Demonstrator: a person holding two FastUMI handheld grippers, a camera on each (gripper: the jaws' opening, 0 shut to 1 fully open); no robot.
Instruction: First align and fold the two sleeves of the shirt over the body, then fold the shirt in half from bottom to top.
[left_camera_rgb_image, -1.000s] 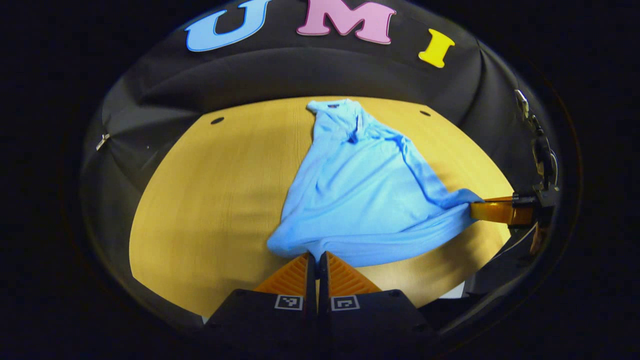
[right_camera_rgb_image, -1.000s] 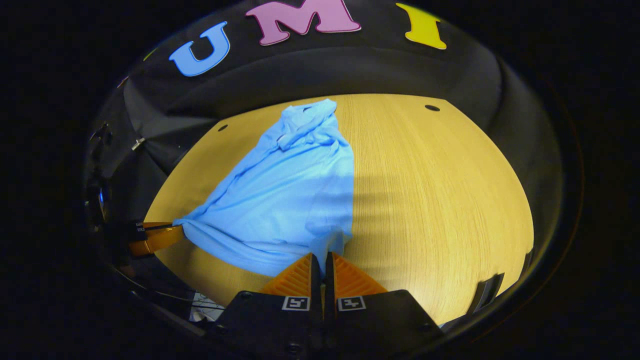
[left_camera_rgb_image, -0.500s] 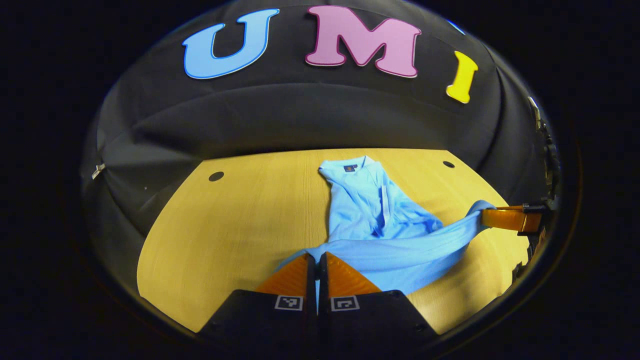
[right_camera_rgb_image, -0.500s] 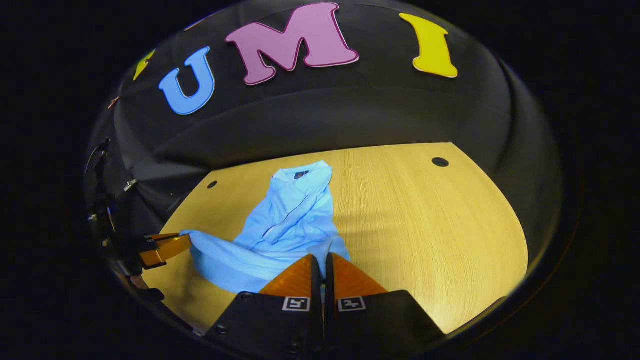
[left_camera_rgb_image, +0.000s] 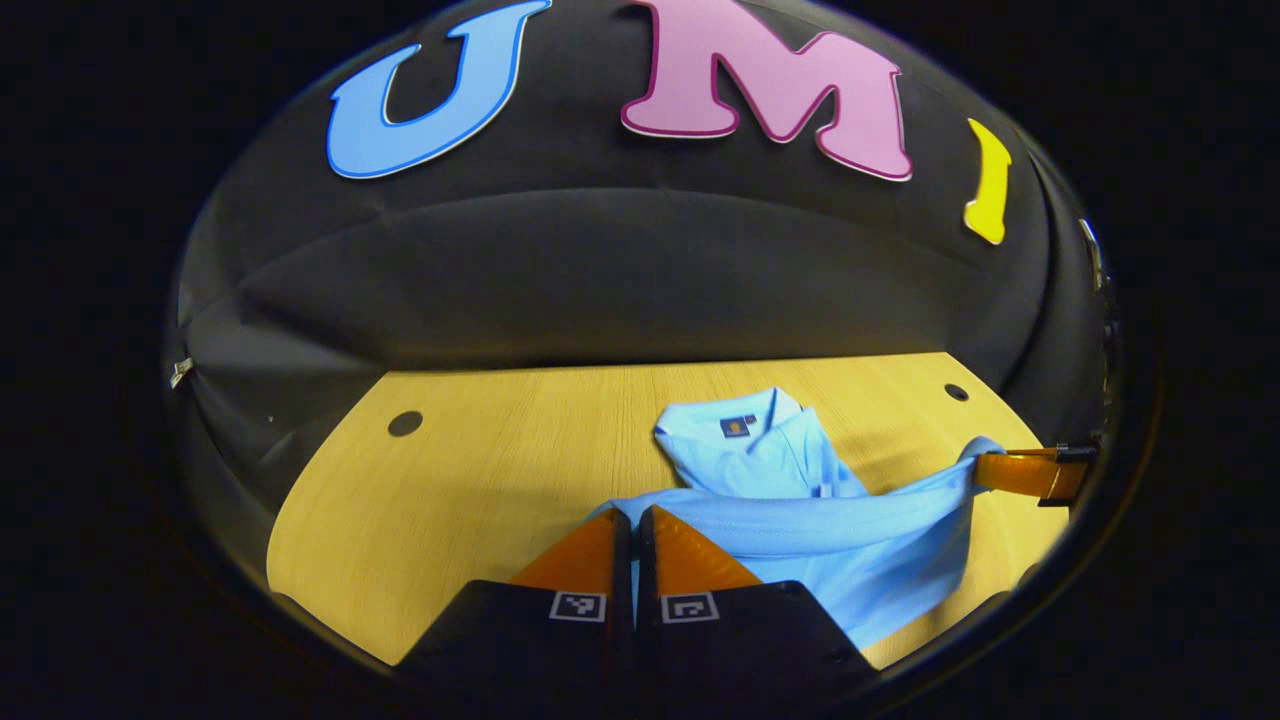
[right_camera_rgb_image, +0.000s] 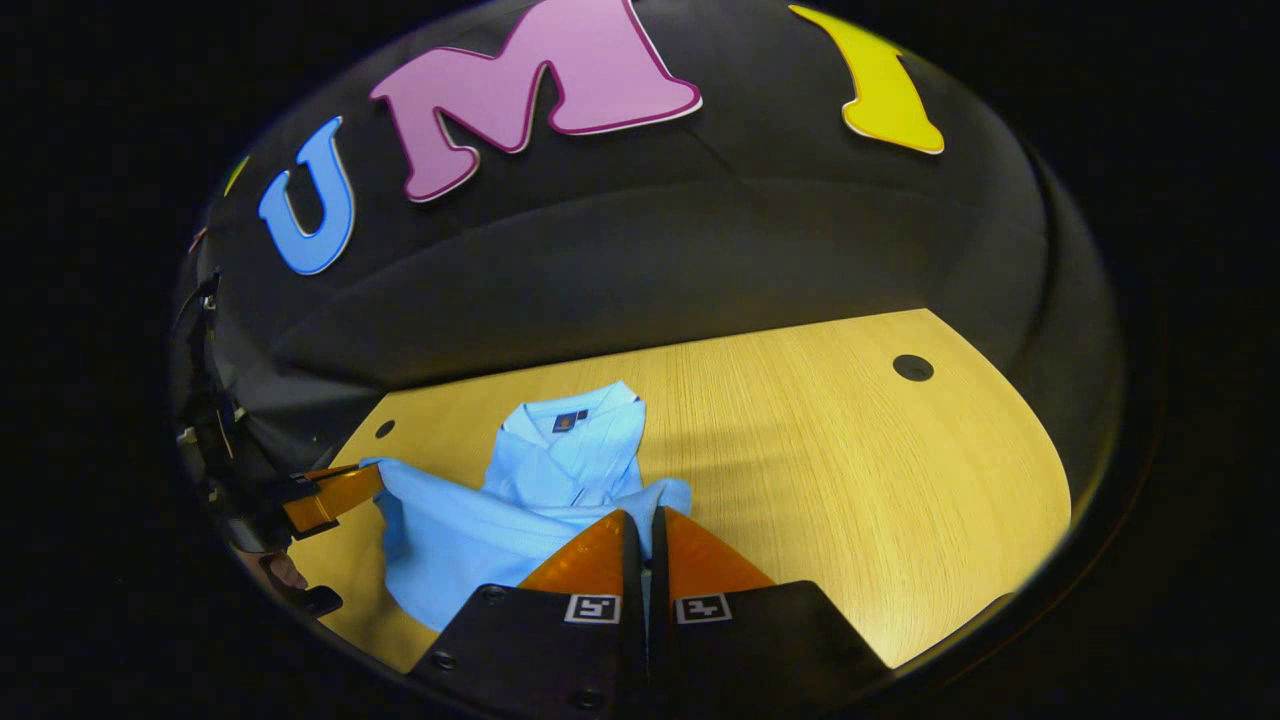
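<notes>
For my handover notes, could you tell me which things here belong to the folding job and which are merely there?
Job:
blue shirt
left gripper
right gripper

Merely there:
wooden table
table holes

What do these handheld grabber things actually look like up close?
Each gripper, left and right, has a black blocky body ending in two wedge-shaped jaws with ribbed faces. Small square black-and-white coded tags sit on the body behind each jaw. Seen from the side, the other gripper shows long, flat jaws on a black mount.
</notes>
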